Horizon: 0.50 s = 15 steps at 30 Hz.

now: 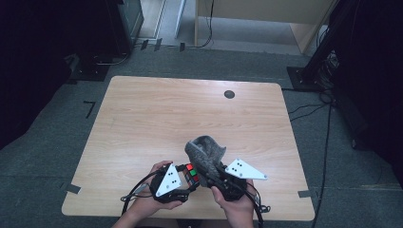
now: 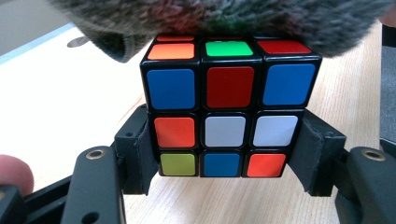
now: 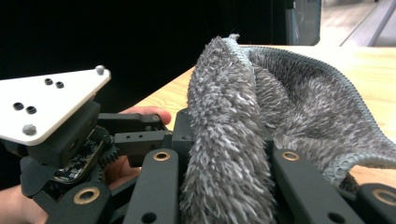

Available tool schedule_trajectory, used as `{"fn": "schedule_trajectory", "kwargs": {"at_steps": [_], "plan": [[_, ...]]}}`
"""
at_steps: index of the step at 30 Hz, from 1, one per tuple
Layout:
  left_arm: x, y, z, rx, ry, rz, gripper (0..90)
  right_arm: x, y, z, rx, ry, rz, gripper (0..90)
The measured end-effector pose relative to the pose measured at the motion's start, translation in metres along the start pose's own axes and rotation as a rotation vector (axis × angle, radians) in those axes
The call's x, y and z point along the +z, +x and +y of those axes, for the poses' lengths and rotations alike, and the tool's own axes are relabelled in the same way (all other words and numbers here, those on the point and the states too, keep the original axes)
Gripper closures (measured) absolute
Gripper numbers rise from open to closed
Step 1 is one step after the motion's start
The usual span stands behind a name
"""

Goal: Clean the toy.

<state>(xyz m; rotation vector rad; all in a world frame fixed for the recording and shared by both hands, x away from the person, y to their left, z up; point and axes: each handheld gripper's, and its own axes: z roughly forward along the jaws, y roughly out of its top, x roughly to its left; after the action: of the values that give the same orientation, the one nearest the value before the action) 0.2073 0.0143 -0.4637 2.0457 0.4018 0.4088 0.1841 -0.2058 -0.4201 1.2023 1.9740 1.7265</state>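
High view: the person is working at the near edge of the light wooden table (image 1: 142,118), both forearms coming in from 6 o'clock. The left gripper (image 1: 186,178) is holding a scrambled black-framed puzzle cube with coloured stickers (image 1: 191,174). The right gripper (image 1: 211,175) is holding a fluffy grey microfibre cloth (image 1: 205,153), which is rising toward 12 o'clock from the jaws and leaning over the cube's 3 o'clock side. Judgement: this looks like wiping the cube with the cloth, and it is mid-way; both things are gripped and brought together, the rubbing over the faces is probably what is left. A small dark round disc (image 1: 229,94) is lying well apart near the far edge, at 12 o'clock.

Left gripper view: the jaws are clamping the cube (image 2: 224,114) from 9 and 3 o'clock, pads pressing on its lower two rows, cube sitting upright and square. The cloth (image 2: 224,18) is touching the cube's top face at 12 o'clock, covering its far part.

Right gripper view: the jaws are closing narrow on a thick upright fold of the cloth (image 3: 229,135), pinching it between them; the rest is spilling toward 3 o'clock onto the table (image 3: 373,60). The left gripper's body is sitting at 9 o'clock, close by.
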Motion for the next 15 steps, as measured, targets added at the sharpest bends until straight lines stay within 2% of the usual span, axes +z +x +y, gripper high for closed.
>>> {"fn": "schedule_trajectory", "kwargs": {"at_steps": [2, 5, 7, 8, 10, 12, 13, 15], "plan": [[0.002, -0.001, 0.0, 0.003, 0.005, 0.003, 34.5, 0.002, 0.004, -0.002, -0.003, 0.01, 0.01, 72.1], [0.003, -0.002, -0.001, 0.011, 0.015, 0.003, 34.5, 0.009, 0.021, -0.005, -0.054, 0.027, 0.076, 71.5], [0.003, -0.002, -0.001, 0.01, 0.015, 0.004, 34.5, 0.012, 0.027, -0.006, -0.08, 0.04, 0.091, 71.7], [0.002, -0.002, -0.001, 0.008, 0.012, 0.003, 34.5, 0.011, 0.026, -0.006, -0.08, 0.037, 0.089, 72.0], [0.001, -0.002, 0.0, 0.009, 0.006, 0.003, 34.5, 0.008, 0.015, -0.002, -0.037, 0.022, 0.081, 72.1], [-0.001, -0.001, 0.0, 0.007, -0.005, 0.002, 34.5, 0.001, 0.0, 0.001, -0.003, 0.005, 0.015, 72.5], [-0.002, 0.0, 0.0, 0.006, -0.011, 0.003, 34.5, -0.003, -0.007, 0.002, 0.024, -0.002, -0.007, 72.4], [-0.004, 0.002, 0.0, -0.001, -0.023, 0.004, 34.5, -0.009, -0.018, 0.004, 0.046, -0.017, -0.041, 72.5]]}}
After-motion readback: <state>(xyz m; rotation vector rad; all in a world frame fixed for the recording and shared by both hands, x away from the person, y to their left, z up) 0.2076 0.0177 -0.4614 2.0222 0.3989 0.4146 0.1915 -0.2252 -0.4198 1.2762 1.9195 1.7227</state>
